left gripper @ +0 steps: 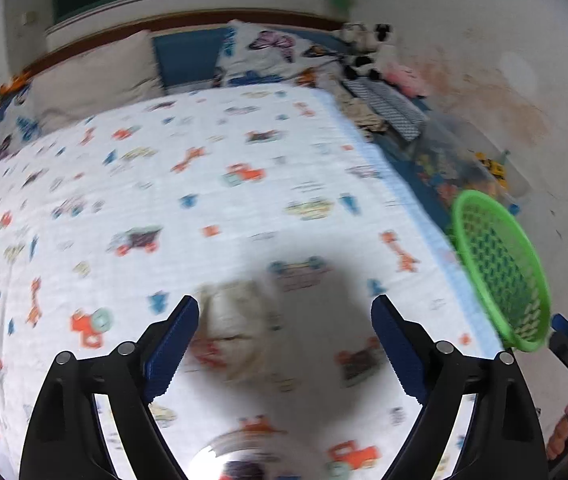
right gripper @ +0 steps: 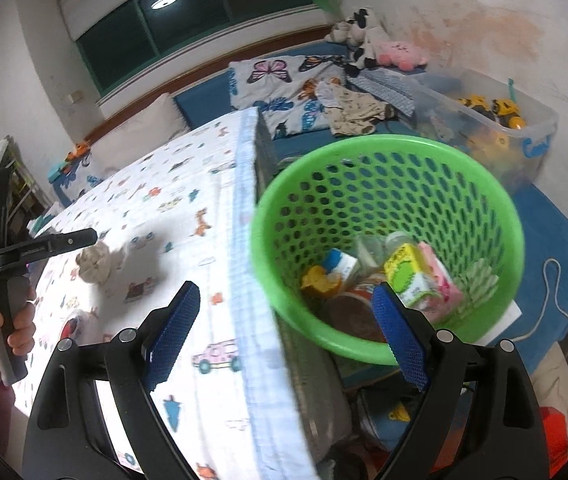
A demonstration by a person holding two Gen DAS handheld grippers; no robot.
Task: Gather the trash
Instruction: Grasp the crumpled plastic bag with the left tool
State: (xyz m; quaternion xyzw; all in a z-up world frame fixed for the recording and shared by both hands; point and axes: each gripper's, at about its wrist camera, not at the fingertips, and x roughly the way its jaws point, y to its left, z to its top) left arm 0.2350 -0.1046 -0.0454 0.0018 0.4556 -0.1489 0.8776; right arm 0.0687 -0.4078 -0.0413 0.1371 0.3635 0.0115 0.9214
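Note:
A crumpled white paper wad [left gripper: 235, 328] lies on the patterned bed sheet [left gripper: 203, 184], just ahead of my open left gripper [left gripper: 285, 314] and nearer its left finger. The wad also shows in the right wrist view [right gripper: 93, 264], with the left gripper [right gripper: 83, 238] right above it. A green mesh basket [right gripper: 388, 240] stands off the bed's right edge and holds several cartons and wrappers. My right gripper [right gripper: 286, 300] is open and empty, over the bed edge and the basket's near rim. The basket also shows in the left wrist view [left gripper: 500, 268].
A clear bin of toys [right gripper: 496, 128] stands behind the basket by the wall. Pillows [right gripper: 284, 92], clothes and plush toys [right gripper: 364, 40] lie at the bed's head. A blue mat [right gripper: 548, 248] covers the floor. A shiny round object [left gripper: 235, 460] lies under the left gripper.

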